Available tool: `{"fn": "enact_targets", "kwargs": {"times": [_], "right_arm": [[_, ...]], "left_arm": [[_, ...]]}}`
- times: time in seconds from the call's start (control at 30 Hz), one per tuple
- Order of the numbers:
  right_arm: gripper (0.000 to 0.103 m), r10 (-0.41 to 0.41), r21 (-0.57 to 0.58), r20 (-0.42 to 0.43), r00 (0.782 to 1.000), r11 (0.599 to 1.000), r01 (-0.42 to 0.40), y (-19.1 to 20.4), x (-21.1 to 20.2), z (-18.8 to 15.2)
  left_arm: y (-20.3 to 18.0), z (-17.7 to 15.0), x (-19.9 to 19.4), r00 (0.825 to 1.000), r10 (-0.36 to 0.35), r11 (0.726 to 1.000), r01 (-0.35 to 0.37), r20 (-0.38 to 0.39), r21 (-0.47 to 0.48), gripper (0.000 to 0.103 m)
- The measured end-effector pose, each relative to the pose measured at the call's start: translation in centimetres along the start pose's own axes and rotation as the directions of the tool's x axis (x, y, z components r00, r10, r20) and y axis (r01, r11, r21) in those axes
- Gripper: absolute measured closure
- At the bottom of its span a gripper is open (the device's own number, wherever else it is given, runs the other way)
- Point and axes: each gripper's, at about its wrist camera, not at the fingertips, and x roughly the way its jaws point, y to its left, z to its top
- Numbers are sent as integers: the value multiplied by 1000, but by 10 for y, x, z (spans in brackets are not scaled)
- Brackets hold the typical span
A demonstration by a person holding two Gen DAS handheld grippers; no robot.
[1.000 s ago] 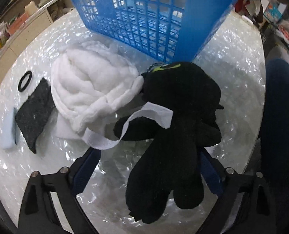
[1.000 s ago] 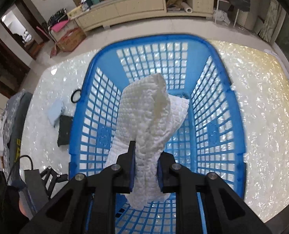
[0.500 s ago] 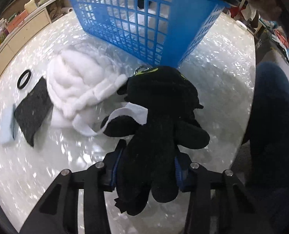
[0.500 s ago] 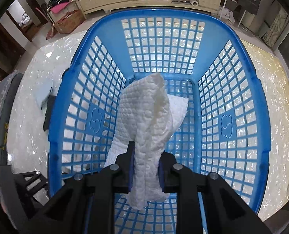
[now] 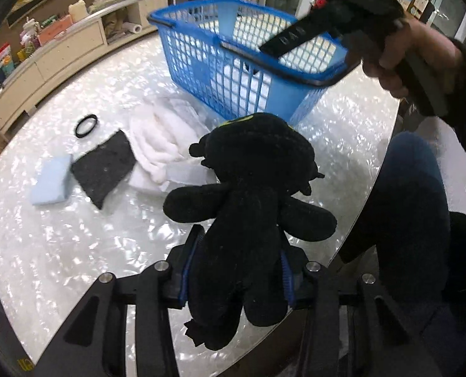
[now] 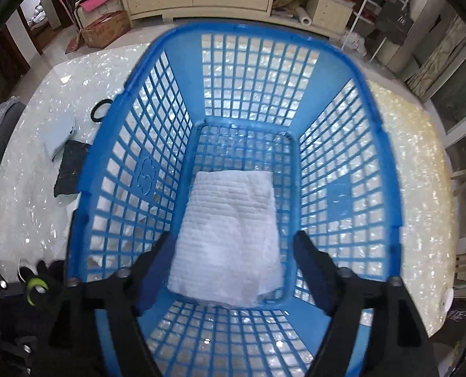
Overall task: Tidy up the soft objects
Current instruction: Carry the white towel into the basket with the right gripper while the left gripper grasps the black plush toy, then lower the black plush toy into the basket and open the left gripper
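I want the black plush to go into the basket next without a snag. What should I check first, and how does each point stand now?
1. Left tongs shut on the black plush toy: ok.
2. Plush lifted clear of the white stuffing: cannot tell.
3. Right tongs have just been opening, white cloth released: ok.
4. Cloth lying in the blue basket: ok.
5. Right tongs out of the basket's mouth: not ok, they hang above it.
6. Room in the basket beside the cloth: ok.
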Motion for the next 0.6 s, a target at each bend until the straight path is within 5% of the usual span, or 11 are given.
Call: {"fn": "enact_targets", "kwargs": {"times": [0.1,0.6], "right_arm": [[0,8,0,22,1000,1000,-8,0,-13,-7],[0,13,66,144,989,998,-23,-26,-55,-46]], "left_arm": [[-5,1,-14,999,20,1000,-20,26,-9,62],[-1,68,-97,983,36,999,-39,179,11,61]]}}
